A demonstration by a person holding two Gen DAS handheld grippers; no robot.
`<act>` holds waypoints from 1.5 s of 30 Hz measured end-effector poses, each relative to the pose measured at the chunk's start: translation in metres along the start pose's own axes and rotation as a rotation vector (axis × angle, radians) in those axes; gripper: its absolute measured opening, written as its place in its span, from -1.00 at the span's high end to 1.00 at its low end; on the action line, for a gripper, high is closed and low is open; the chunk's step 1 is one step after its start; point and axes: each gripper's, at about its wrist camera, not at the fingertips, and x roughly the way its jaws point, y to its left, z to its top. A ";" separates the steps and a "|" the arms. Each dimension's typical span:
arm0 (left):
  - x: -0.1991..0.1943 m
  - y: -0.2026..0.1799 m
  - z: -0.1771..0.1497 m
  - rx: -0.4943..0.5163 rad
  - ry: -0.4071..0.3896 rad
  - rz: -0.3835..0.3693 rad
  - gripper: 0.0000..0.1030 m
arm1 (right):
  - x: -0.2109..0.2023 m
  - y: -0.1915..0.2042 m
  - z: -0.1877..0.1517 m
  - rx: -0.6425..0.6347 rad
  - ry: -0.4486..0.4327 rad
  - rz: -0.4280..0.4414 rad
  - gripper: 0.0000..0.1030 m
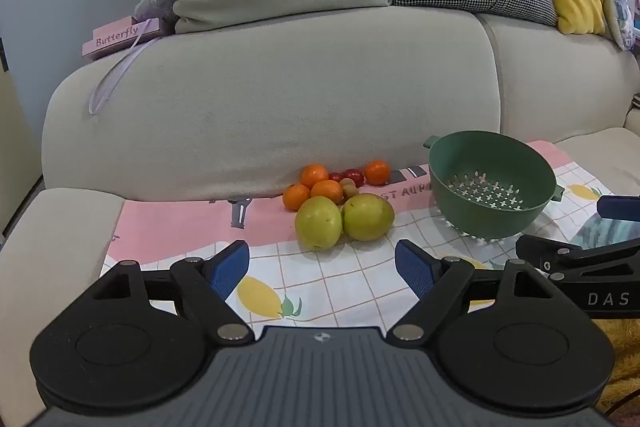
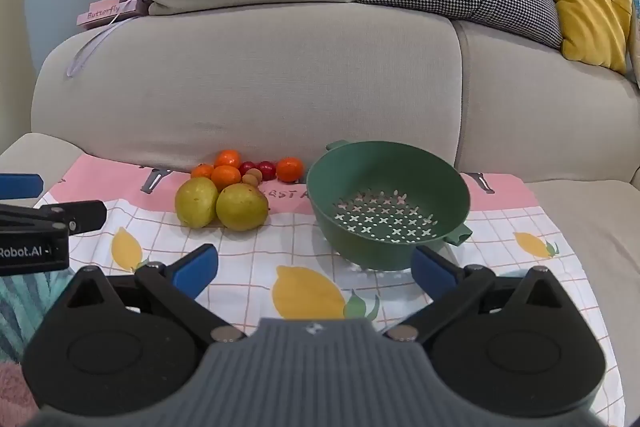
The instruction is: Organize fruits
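On the sofa seat: a lemon-print cloth (image 2: 304,267) is spread, with fruit piled at its far edge against the sofa backrest (image 1: 280,99).
Fruit pile: two green pears (image 1: 344,221) sit in front, touching; four mandarins (image 1: 327,190), small red fruits (image 1: 354,177) and two small brown ones lie behind them.
Colander: a green colander (image 2: 390,203) stands empty just right of the pile.
Left gripper (image 1: 322,269): jaws spread wide, holding nothing, short of the pears.
Right gripper (image 2: 316,271): jaws spread wide, empty, near the colander's front.
Handling, pears: likely firm, smooth and the heaviest pieces; best taken across the widest part.
Handling, mandarins: light, with soft, yielding peel; they need a gentle squeeze.
Handling, small fruits: liable to roll and slip away.
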 end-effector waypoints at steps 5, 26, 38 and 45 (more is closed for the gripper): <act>0.004 -0.001 -0.006 -0.006 0.003 0.003 -0.88 | 0.002 -0.002 0.000 -0.001 0.009 0.006 -0.93; 0.004 -0.002 -0.006 -0.018 0.032 -0.008 -0.88 | 0.013 -0.002 -0.009 0.047 0.082 -0.001 -0.93; 0.013 -0.006 -0.007 0.001 0.052 -0.012 -0.88 | 0.027 -0.006 -0.009 0.065 0.114 0.006 -0.93; 0.020 -0.009 -0.007 0.011 0.072 -0.012 -0.88 | 0.035 -0.011 -0.009 0.086 0.131 0.010 -0.93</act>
